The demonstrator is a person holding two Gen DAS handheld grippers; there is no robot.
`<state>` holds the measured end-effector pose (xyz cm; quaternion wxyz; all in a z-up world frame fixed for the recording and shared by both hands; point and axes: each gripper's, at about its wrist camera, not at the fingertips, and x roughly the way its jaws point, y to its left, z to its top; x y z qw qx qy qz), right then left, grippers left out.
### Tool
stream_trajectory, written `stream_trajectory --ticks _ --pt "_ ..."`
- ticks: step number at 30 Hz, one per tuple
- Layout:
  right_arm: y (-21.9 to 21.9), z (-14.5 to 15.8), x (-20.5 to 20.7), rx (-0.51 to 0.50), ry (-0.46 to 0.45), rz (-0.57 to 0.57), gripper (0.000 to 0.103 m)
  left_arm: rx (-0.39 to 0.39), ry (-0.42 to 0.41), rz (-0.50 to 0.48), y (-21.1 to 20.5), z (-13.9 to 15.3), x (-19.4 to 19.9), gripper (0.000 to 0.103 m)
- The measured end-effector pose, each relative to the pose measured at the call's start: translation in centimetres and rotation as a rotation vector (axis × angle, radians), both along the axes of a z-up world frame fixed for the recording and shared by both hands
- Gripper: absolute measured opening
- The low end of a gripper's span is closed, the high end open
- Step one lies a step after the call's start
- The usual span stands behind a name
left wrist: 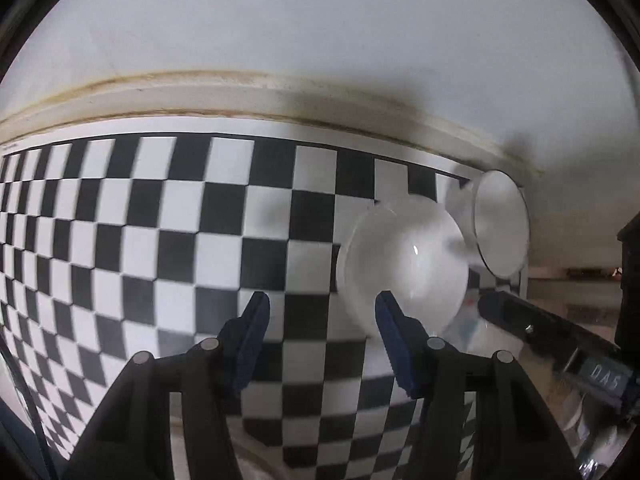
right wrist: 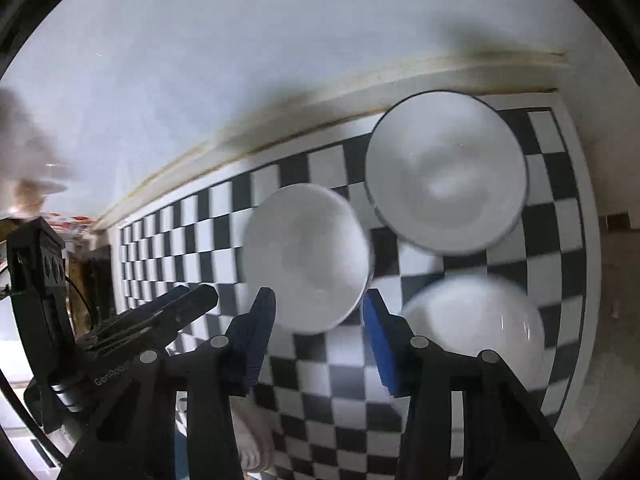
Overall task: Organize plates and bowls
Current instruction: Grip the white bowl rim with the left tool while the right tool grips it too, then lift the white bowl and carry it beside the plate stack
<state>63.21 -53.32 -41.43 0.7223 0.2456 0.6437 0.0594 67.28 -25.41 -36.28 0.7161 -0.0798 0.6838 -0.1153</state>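
- The right gripper's (left wrist: 532, 328) body, seen from the left wrist view, carries pale characters that look like "DA6", blurred and partly cut off
- The left gripper's (right wrist: 192, 300) handle, seen from the right wrist view, reads "GenRobo", with the rest of the word hidden behind the near finger
- Left gripper (left wrist: 320, 312): its 2 blue pads stand apart with nothing between them, over the checkerboard mat (left wrist: 160, 220); the right pad overlaps the near rim of a white bowl (left wrist: 404, 264), and I cannot tell if it touches
- Right gripper (right wrist: 318, 312): jaws spread, holding nothing; the near edge of the middle white bowl (right wrist: 306, 256) sits just beyond the gap
- 3 white dishes lie on the mat (right wrist: 560, 208) in the right wrist view: that bowl, a dark-rimmed bowl (right wrist: 444, 172) near the wall, and a third white bowl (right wrist: 476, 320) partly hidden by the right finger
- In the left wrist view the dark-rimmed bowl (left wrist: 500, 224) is squeezed at the lens edge
- Everything is smeared by motion blur, so rims and depths are hard to judge
- A pale shape at the bottom of the right wrist view is too blurred to name
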Motion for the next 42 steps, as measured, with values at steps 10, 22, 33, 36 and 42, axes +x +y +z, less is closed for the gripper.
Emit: stream_trajectory --ticks 10,22,33,36,42 --pt "0.1 -6.6 4.2 -0.099 0.135 0.078 0.008 -0.038 0.108 -0.048 -2.7 -5.4 2.6 0.018" --pt "1.6 -6.4 3.6 -0.152 0.086 0.106 0.007 0.013 0.052 -0.054 -3.4 -4.5 1.3 0.013" --pt "2.6 -1.5 1.5 -0.126 -0.003 0.099 0.007 0.001 -0.029 -0.066 -1.9 1.0 -1.6 0.013" --pt "2.9 -0.4 0.1 -0.111 -0.025 0.084 0.007 -0.001 -0.05 -0.082 -1.5 2.5 -3.4 0.013" --pt "3.3 2.4 -5.0 -0.099 -0.062 0.058 0.008 -0.008 -0.079 -0.125 -0.3 5.4 -7.3 0.013"
